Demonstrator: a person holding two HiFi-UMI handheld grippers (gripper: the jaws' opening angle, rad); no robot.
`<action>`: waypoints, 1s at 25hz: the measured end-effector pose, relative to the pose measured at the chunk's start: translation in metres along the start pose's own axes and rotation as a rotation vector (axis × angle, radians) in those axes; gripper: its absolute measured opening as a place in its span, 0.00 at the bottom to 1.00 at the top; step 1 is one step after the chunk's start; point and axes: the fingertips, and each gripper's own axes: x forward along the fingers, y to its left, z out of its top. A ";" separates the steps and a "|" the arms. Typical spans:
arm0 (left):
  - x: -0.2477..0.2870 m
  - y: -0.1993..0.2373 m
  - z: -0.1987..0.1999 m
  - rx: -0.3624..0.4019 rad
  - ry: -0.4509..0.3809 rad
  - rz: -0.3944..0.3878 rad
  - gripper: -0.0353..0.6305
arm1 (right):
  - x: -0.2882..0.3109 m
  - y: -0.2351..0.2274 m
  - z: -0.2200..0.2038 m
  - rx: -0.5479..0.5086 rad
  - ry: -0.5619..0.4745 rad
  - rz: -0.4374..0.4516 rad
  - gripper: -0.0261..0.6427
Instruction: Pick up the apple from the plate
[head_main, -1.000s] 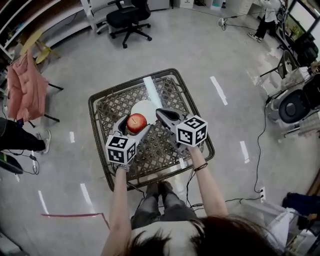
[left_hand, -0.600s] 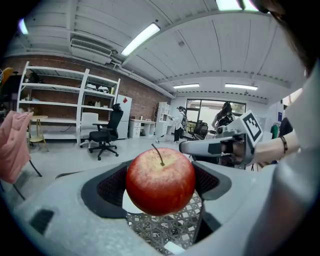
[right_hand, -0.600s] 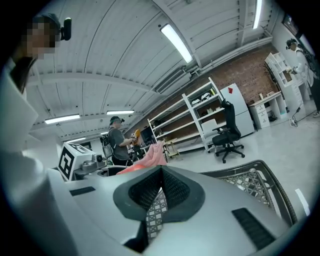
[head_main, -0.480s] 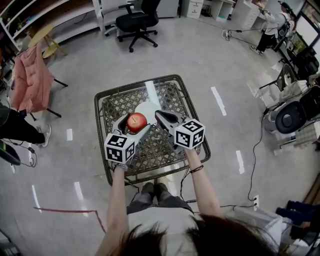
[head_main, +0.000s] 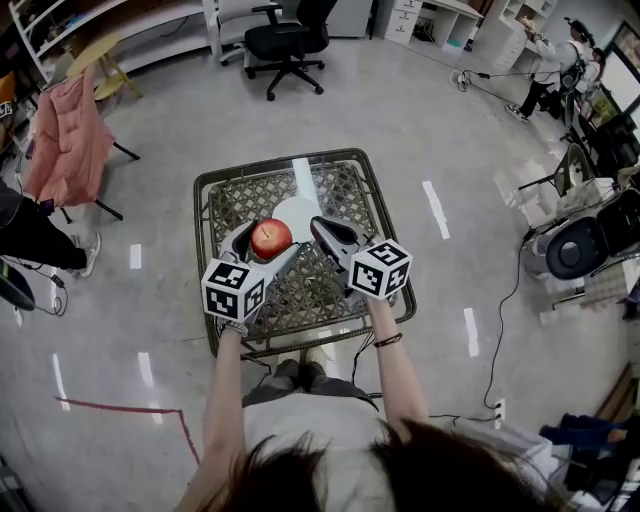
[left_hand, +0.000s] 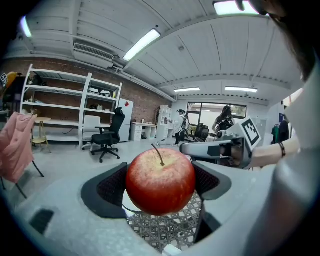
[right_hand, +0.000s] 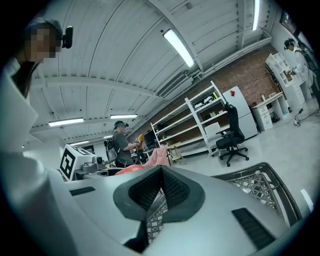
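- Over the near-left edge of the plate (head_main: 300, 213), we find the apple (left_hand: 160, 181) clamped between the jaws of the left gripper (head_main: 268, 243), one pad on each flank, stem up
- Compared with a second ago, we note almost no change: same grip, same spot beside the plate; only the head view has shifted
- We judge the apple clear of the plate, since the table (head_main: 330, 190) lattice shows beneath it; the pick looks effectively done
- The right gripper (right_hand: 161, 190) sits just beside it, jaws together on nothing
- We advise holding the clamp steady: a round, smooth fruit could roll out
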 end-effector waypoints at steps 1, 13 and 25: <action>-0.002 0.000 0.000 0.000 -0.002 -0.001 0.67 | 0.000 0.002 0.000 -0.001 -0.003 0.003 0.05; -0.008 -0.001 0.004 -0.019 -0.023 -0.020 0.67 | -0.005 0.021 0.003 -0.014 -0.027 0.034 0.05; -0.006 -0.009 0.001 -0.012 -0.020 -0.040 0.67 | -0.011 0.027 0.004 -0.039 -0.043 0.037 0.05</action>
